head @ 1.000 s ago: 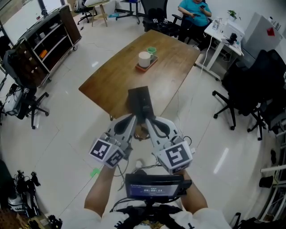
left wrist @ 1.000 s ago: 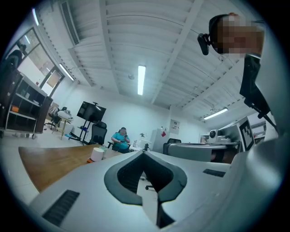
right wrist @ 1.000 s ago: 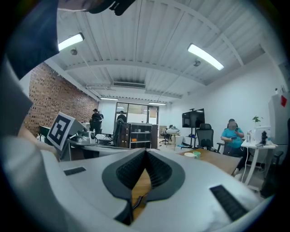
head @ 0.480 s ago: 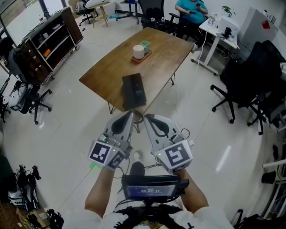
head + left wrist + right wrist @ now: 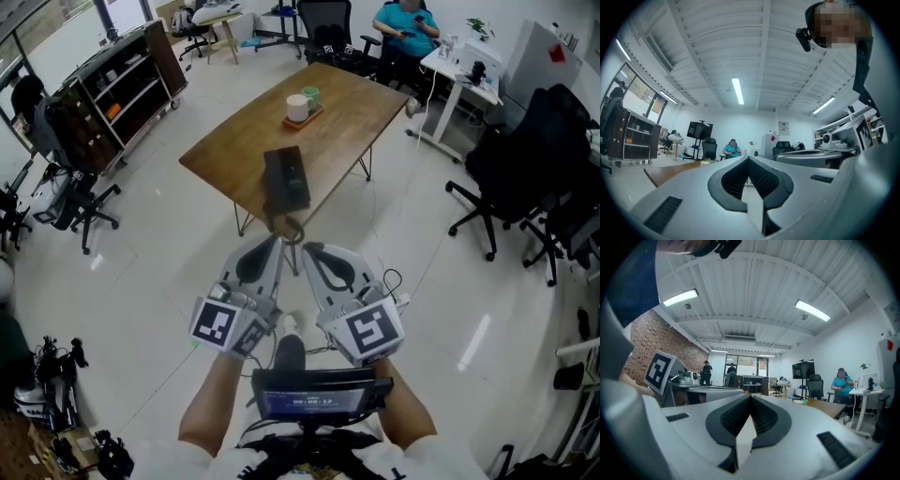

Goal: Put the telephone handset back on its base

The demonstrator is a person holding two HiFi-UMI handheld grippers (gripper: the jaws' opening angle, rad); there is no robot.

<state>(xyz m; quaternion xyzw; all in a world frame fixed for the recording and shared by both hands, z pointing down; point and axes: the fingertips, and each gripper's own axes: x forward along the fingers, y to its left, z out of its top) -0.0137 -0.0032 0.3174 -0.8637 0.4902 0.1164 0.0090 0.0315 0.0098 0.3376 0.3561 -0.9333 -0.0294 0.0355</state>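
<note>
Left tongs: pressed together, empty.
Right tongs: pressed together, empty.
Black flat telephone: near brown wooden worktop's front edge; handset seating indiscernible.

The left gripper and right gripper are pale grey — dark-padded jaws, black-and-white marker cubes.

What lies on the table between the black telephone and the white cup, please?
Nothing: in the head view, only bare wooden table shows between the telephone and the white cup on its tray.
</note>
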